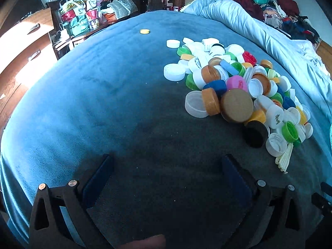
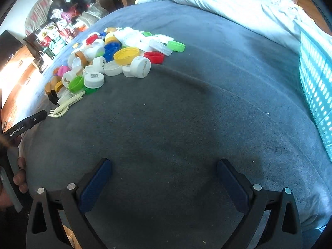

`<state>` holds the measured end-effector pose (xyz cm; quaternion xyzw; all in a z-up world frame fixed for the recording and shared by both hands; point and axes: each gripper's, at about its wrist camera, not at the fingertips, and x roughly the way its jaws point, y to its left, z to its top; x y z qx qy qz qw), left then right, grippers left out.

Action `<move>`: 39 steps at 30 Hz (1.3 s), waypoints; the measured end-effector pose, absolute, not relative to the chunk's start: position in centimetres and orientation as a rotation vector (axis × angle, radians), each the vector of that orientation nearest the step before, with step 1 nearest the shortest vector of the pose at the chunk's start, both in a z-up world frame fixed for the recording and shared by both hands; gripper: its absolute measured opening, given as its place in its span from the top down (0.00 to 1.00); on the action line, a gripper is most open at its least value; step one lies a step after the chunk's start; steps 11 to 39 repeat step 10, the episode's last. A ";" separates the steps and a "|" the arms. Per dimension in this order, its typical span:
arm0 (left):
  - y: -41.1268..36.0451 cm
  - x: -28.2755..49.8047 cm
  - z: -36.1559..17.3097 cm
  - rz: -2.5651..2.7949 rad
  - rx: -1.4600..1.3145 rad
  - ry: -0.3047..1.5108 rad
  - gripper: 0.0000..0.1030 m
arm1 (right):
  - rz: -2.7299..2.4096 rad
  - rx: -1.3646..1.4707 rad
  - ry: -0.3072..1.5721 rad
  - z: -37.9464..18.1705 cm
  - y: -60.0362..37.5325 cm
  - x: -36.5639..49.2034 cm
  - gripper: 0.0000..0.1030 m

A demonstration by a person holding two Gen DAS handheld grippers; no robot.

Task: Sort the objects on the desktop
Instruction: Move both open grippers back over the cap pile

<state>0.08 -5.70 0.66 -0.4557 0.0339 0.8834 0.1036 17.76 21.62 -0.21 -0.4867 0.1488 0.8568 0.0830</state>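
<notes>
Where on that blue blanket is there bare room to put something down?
Bare: the wide stretch between the bottle cap pile and the turquoise basket, and the side left of the pile toward a lone yellow cap. Crowded: the pile itself, with plastic forks at its near edge.

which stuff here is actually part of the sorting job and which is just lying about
Part of the job:
- pile of bottle caps
- lone yellow cap set apart
- cream plastic forks at the pile's edge
- turquoise basket, probably a bin
- left tool and right tool, both open, empty

Just lying about:
- white duvet
- bags on the dresser
- clothes heap
</notes>
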 end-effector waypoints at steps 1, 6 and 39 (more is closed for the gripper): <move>-5.7 0.1 0.6 2.606 -1.344 0.100 0.01 | 2.558 -1.453 0.445 -0.2 21.6 17.8 0.00; -5.5 0.1 0.7 2.609 -1.339 0.107 0.01 | 2.559 -1.451 0.441 -0.3 21.5 17.6 0.00; -5.6 0.1 0.7 2.609 -1.338 0.112 0.01 | 2.560 -1.452 0.439 -0.2 21.6 17.6 0.00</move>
